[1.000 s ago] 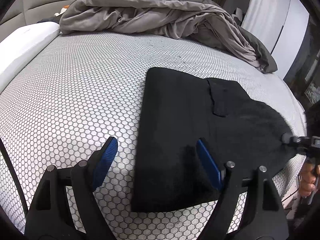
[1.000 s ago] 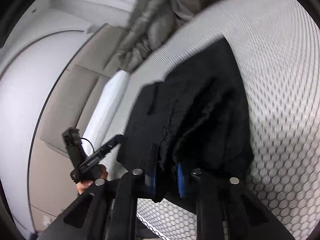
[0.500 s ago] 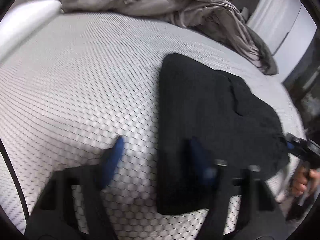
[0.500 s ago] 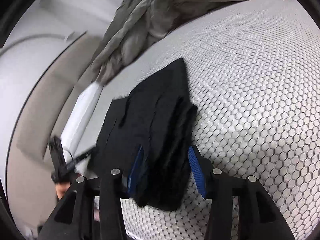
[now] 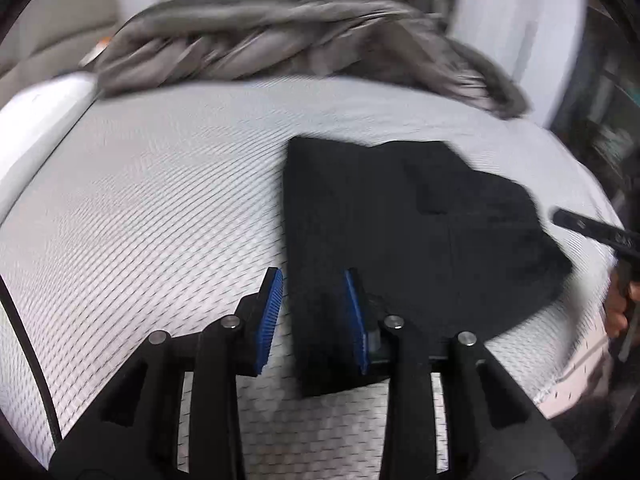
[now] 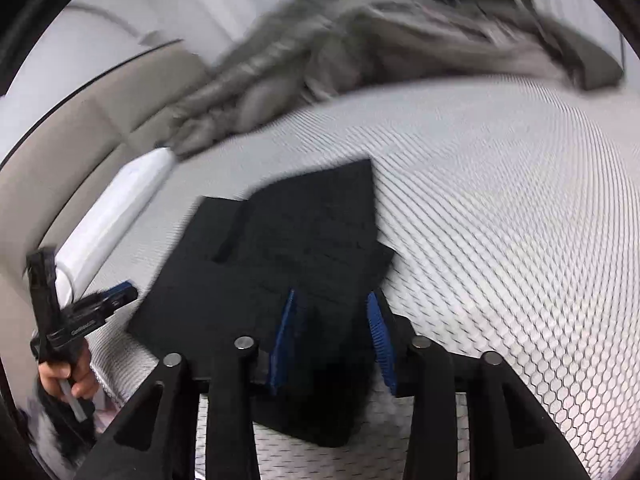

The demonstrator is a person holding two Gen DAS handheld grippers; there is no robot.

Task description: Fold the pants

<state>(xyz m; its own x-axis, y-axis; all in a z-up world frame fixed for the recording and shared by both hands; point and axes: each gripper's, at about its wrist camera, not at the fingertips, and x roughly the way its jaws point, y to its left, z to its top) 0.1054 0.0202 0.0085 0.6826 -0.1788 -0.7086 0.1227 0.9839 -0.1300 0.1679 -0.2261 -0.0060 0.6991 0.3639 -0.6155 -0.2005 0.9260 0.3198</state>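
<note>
The black pants (image 5: pixel 400 232) lie folded into a flat packet on the honeycomb-patterned bed; they also show in the right wrist view (image 6: pixel 288 264). My left gripper (image 5: pixel 314 316) is open, its blue pads straddling the packet's near left edge without pinching it. My right gripper (image 6: pixel 332 340) is open over the packet's near right corner, holding nothing. The other gripper shows at the edge of each view: the right one (image 5: pixel 592 232) and the left one (image 6: pixel 92 308).
A crumpled grey duvet (image 5: pixel 304 36) is heaped at the far side of the bed. A white pillow (image 5: pixel 36 120) lies at the far left by the beige headboard (image 6: pixel 80 128). The mattress edge (image 5: pixel 576 364) runs close on the right.
My right gripper has let go of the pants and opened, and the fabric has dropped flat. My left gripper's jaws have narrowed and shifted to the packet's left edge.
</note>
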